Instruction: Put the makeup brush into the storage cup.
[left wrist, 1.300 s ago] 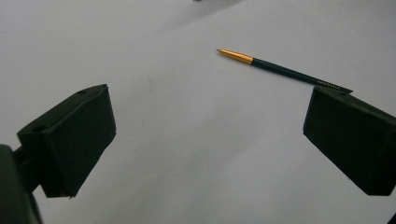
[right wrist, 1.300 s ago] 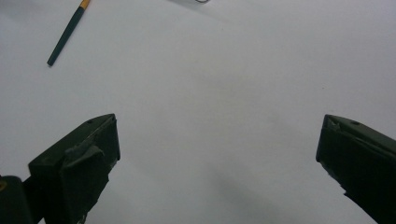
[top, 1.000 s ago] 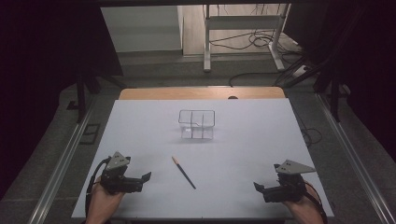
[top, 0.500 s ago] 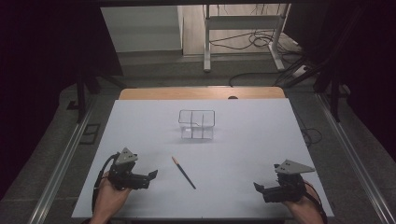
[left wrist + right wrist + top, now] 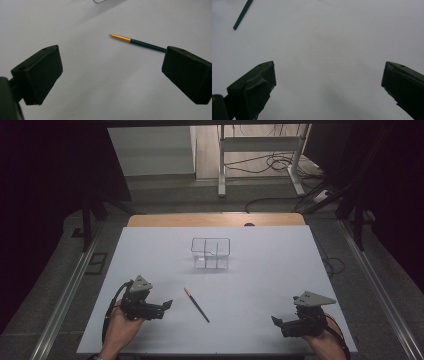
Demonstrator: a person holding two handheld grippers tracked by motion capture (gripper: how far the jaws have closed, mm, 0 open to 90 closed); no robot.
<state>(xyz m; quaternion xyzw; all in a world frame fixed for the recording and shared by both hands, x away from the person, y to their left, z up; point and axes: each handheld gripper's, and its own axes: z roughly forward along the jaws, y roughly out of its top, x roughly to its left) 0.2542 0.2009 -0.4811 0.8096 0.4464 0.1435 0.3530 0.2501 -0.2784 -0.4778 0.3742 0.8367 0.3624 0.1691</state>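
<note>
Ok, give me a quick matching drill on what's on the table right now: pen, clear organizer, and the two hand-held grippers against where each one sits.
Things:
1. pen
2. clear organizer
3. left hand-held gripper
4. right hand-held gripper

Places or states:
A. open, near the sheet's front right corner
B. standing at mid-table, toward the far side
C. lying flat between the two grippers, nearer the left one
D. open, just left of the pen

Pairs: 1-C, 2-B, 3-D, 4-A

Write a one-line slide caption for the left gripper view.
Open left gripper over the white table, its jaws set wide, facing a dark pen with a gold tip.
</note>
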